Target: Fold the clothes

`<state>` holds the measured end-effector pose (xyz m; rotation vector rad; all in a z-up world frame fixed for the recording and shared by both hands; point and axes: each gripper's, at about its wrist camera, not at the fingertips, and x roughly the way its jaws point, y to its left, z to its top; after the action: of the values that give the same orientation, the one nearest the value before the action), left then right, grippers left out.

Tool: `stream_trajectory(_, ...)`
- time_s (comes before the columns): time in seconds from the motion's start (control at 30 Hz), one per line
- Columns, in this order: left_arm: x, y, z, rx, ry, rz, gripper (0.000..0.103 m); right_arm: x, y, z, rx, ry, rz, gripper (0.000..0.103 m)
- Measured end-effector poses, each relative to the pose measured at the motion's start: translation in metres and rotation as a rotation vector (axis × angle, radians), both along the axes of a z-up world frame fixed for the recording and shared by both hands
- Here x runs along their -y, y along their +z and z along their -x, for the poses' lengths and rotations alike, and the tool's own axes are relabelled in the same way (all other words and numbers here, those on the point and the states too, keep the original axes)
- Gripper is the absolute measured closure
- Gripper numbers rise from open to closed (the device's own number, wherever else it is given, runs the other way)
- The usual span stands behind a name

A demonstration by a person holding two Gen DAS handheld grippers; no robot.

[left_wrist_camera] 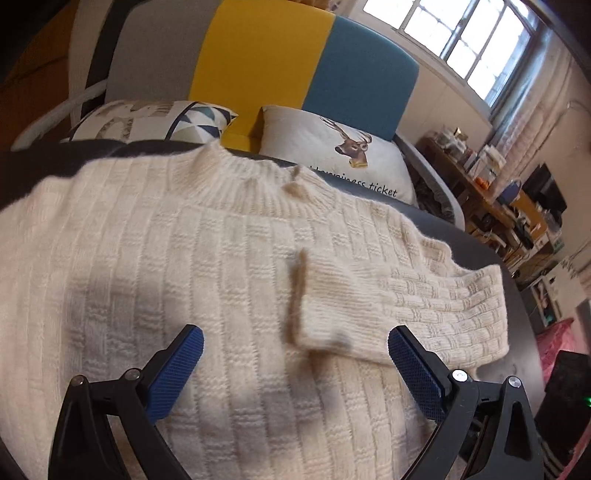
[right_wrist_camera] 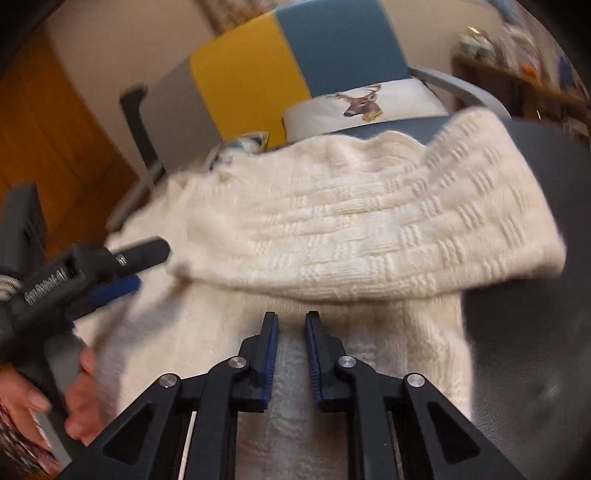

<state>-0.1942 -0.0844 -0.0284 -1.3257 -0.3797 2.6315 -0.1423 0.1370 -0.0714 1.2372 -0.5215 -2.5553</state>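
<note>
A cream knit sweater (left_wrist_camera: pixel 184 258) lies flat on a dark round counter (right_wrist_camera: pixel 535 295). Its ribbed collar (left_wrist_camera: pixel 251 184) is at 12 o'clock in the left wrist view. One sleeve (left_wrist_camera: pixel 399 306) is folded in across the body from 3 o'clock, and its cuff (left_wrist_camera: pixel 306 299) rests on the middle of the sweater.

The left hand-held gripper (left_wrist_camera: pixel 295 345) is just over the sweater at 6 o'clock. Its blue pads (left_wrist_camera: pixel 177 373) stand wide apart and nothing is between them. The cuff lies between the two tips but neither pad touches it. In the right wrist view this same tool comes in from 9 o'clock, and a person's hand (right_wrist_camera: pixel 79 391) holds its handle.

The right hand-held gripper (right_wrist_camera: pixel 291 317) is over the lower part of the sweater, at 6 o'clock in its own view. Its jaws are almost closed, with only a thin gap. No cloth is caught in the gap. The folded sleeve lies just past its tips.

Behind the counter, at 12 o'clock, is a sofa (left_wrist_camera: pixel 266 55) with grey, yellow and blue parts. A white deer pillow (left_wrist_camera: pixel 343 155) sits on it, with a triangle-pattern pillow (left_wrist_camera: pixel 147 118) beside it. A window (left_wrist_camera: pixel 461 33) is at 1 o'clock, and a crowded shelf (left_wrist_camera: pixel 491 188) at 3 o'clock.
</note>
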Motion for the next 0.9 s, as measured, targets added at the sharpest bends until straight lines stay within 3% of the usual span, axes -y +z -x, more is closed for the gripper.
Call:
stream_trajectory(0.13,-0.024,0.003,0.010,0.000,-0.037,0.052,0.002,-0.012,-0.005,-0.003,0.006,-0.015,0.062,0.094)
stream_trajectory(0.2,-0.034,-0.002,0.017,0.025,-0.058,0.077,0.015,-0.013,-0.004,-0.004,0.005,-0.016,0.069,0.094)
stream_trajectory(0.27,-0.040,-0.009,0.024,0.061,-0.076,0.088,0.035,-0.013,-0.004,-0.004,0.004,-0.017,0.074,0.094)
stream_trajectory(0.4,-0.042,-0.013,0.024,0.054,-0.066,0.090,0.037,-0.014,-0.002,-0.002,0.007,-0.022,0.118,0.094)
stream_trajectory(0.43,-0.042,-0.013,0.023,0.050,-0.068,0.093,0.042,-0.015,-0.002,-0.002,0.007,-0.024,0.125,0.094)
stream_trajectory(0.47,-0.044,-0.013,0.022,0.038,-0.080,0.110,0.062,-0.015,-0.002,-0.001,0.007,-0.024,0.127,0.094)
stream_trajectory(0.53,-0.051,-0.012,0.021,0.028,-0.142,0.139,0.086,-0.015,-0.002,0.000,0.007,-0.026,0.131,0.094)
stream_trajectory(0.63,-0.057,-0.005,0.018,-0.003,-0.169,0.169,0.091,-0.015,-0.002,0.001,0.007,-0.027,0.139,0.094)
stream_trajectory(0.9,-0.044,0.046,0.018,-0.103,-0.155,0.108,0.092,-0.016,-0.001,0.001,0.014,-0.027,0.160,0.094)
